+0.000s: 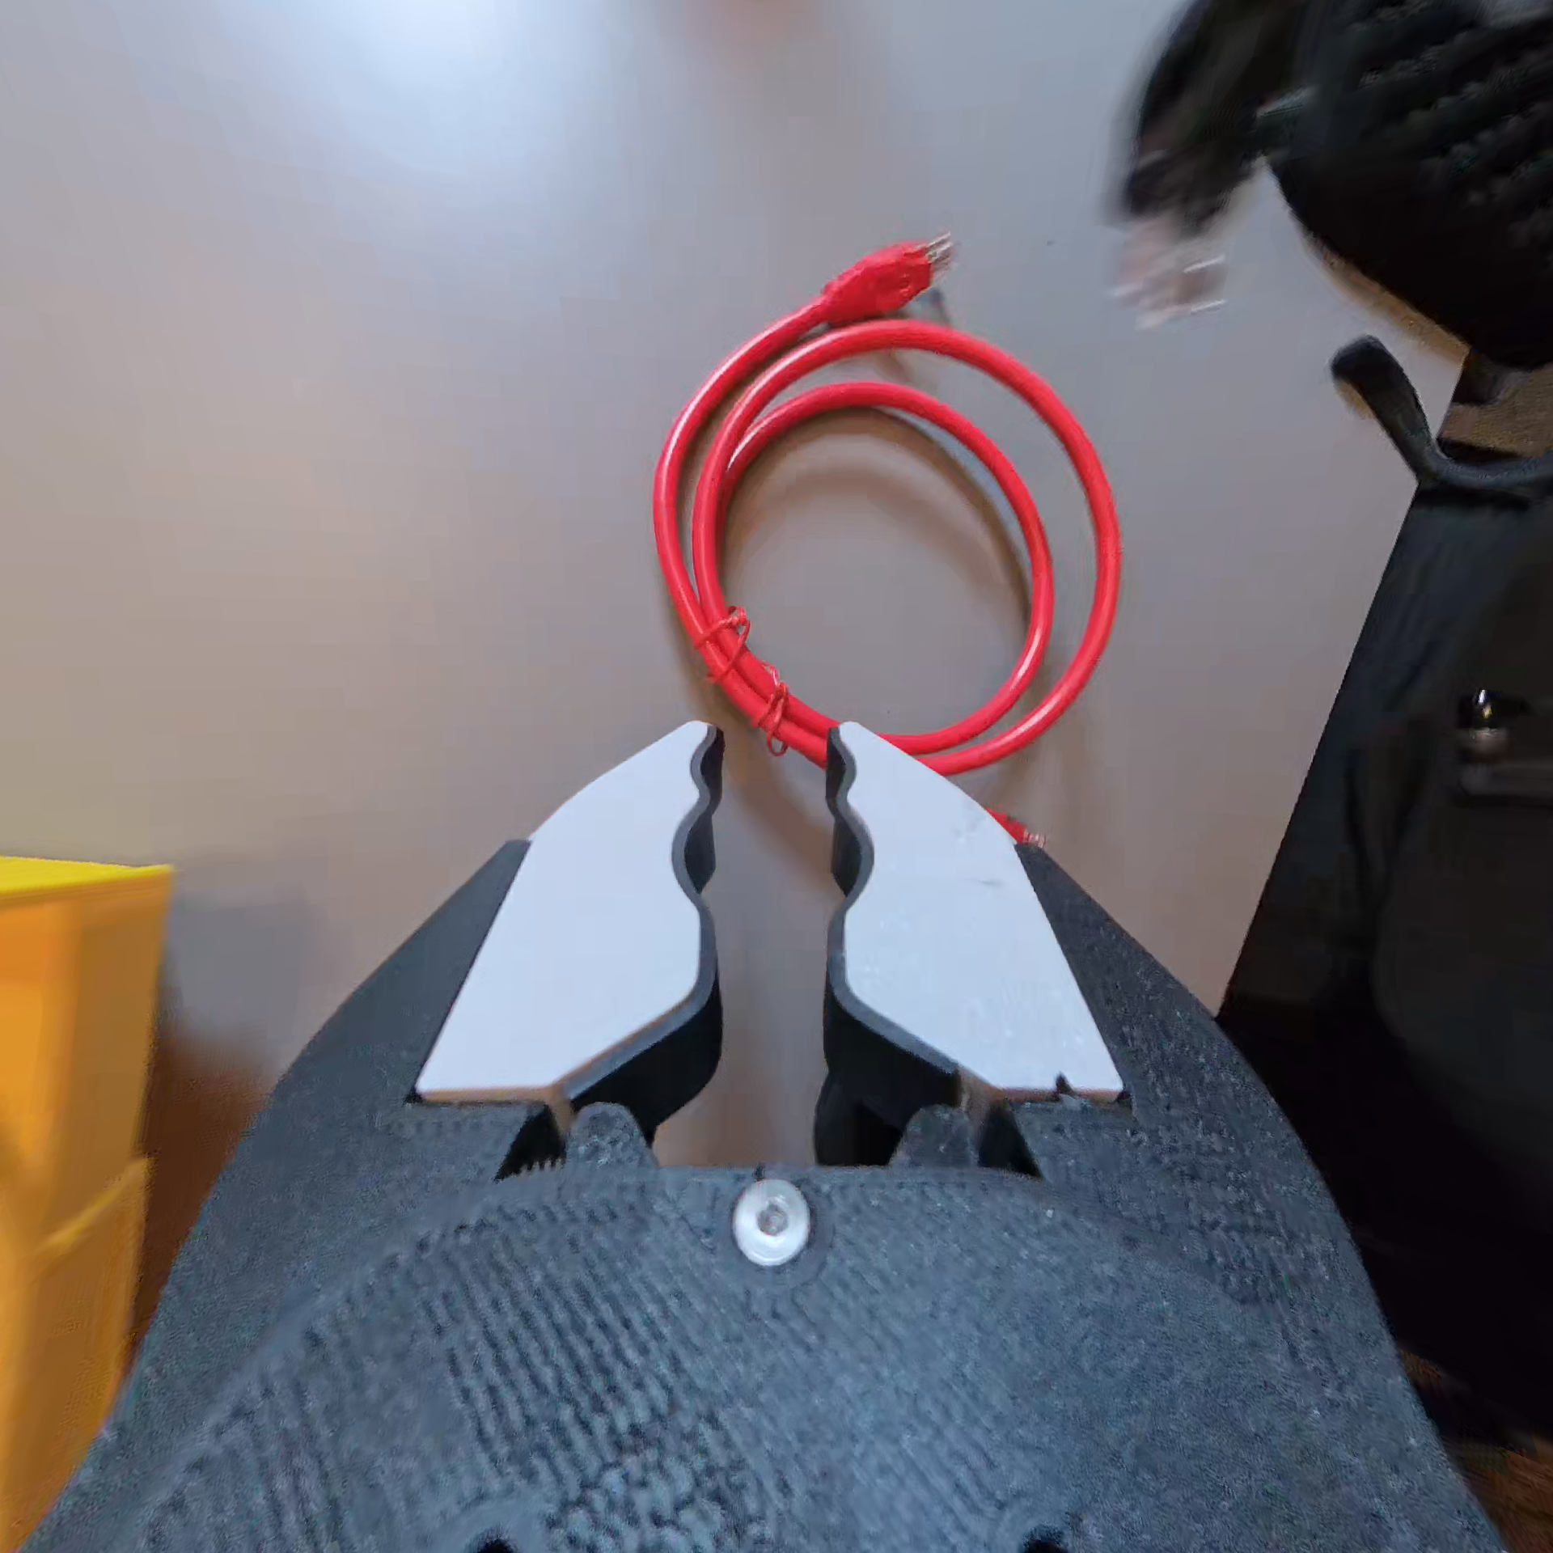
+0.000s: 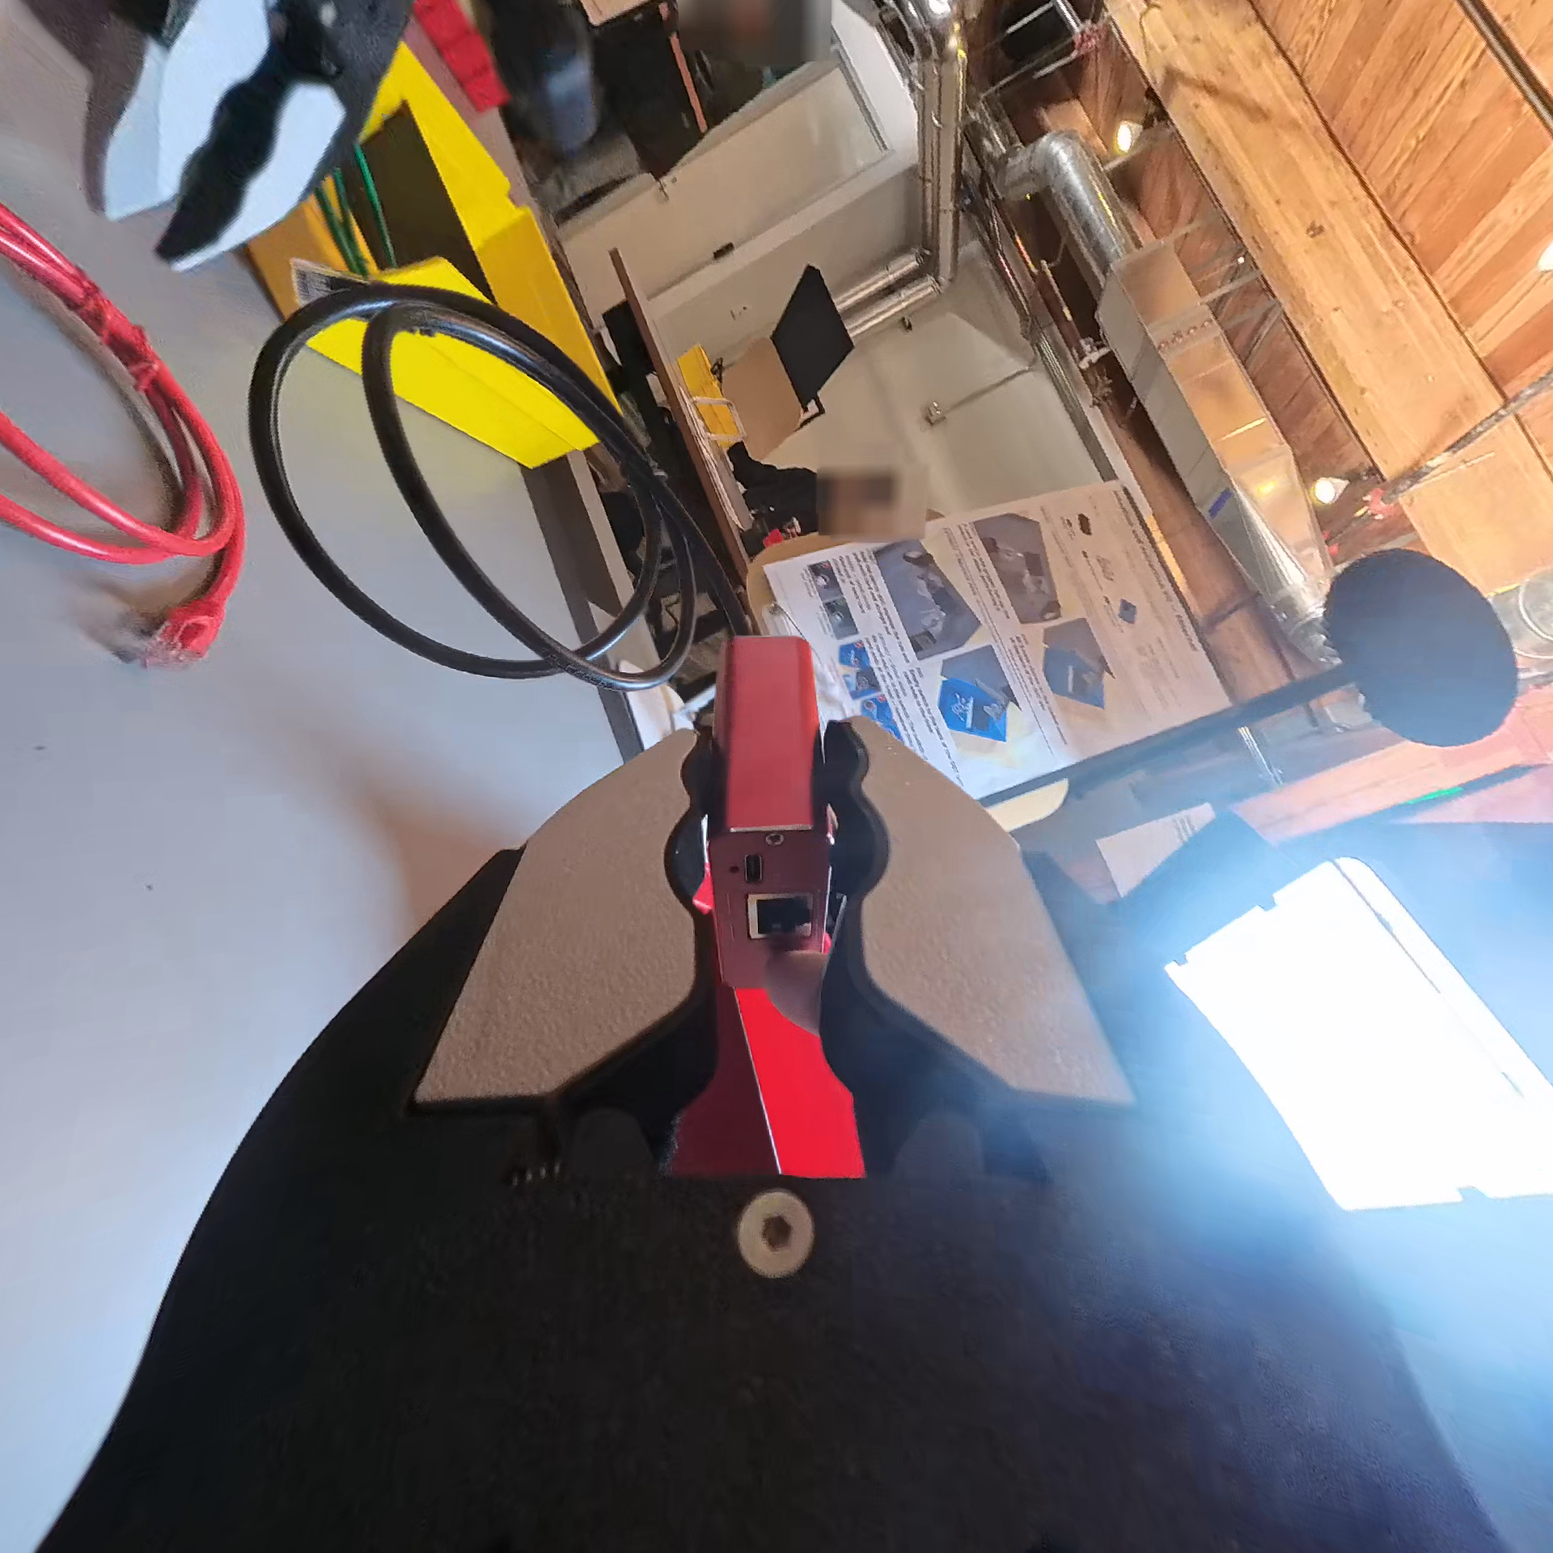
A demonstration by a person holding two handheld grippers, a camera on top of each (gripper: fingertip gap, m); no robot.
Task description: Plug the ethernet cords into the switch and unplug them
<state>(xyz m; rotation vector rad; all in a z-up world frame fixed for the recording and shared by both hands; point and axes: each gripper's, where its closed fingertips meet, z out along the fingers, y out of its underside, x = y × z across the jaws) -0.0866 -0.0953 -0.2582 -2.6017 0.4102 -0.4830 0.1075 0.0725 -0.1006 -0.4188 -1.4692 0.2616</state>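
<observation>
My right gripper (image 2: 769, 744) is shut on a small red switch (image 2: 760, 916), held tilted in the air, with one empty port facing the camera. A black ethernet cord (image 2: 471, 504) loops in the air from the switch's far end; its plug there is hidden. A red ethernet cord (image 1: 882, 546), coiled and tied, lies on the grey table (image 1: 336, 420); it also shows in the right wrist view (image 2: 168, 504). My left gripper (image 1: 775, 744) is open and empty, its fingertips just above the near edge of the red coil. It shows at the top left of the right wrist view (image 2: 168, 227).
A yellow bin (image 1: 67, 1050) stands at the left, also in the right wrist view (image 2: 471, 277). A black bag (image 1: 1429, 840) lies on the right. The right gripper (image 1: 1361, 168) shows blurred at the top right. The table edge (image 2: 588, 588) runs beyond the black cord. The grippers' ends are close to 30 cm from one another.
</observation>
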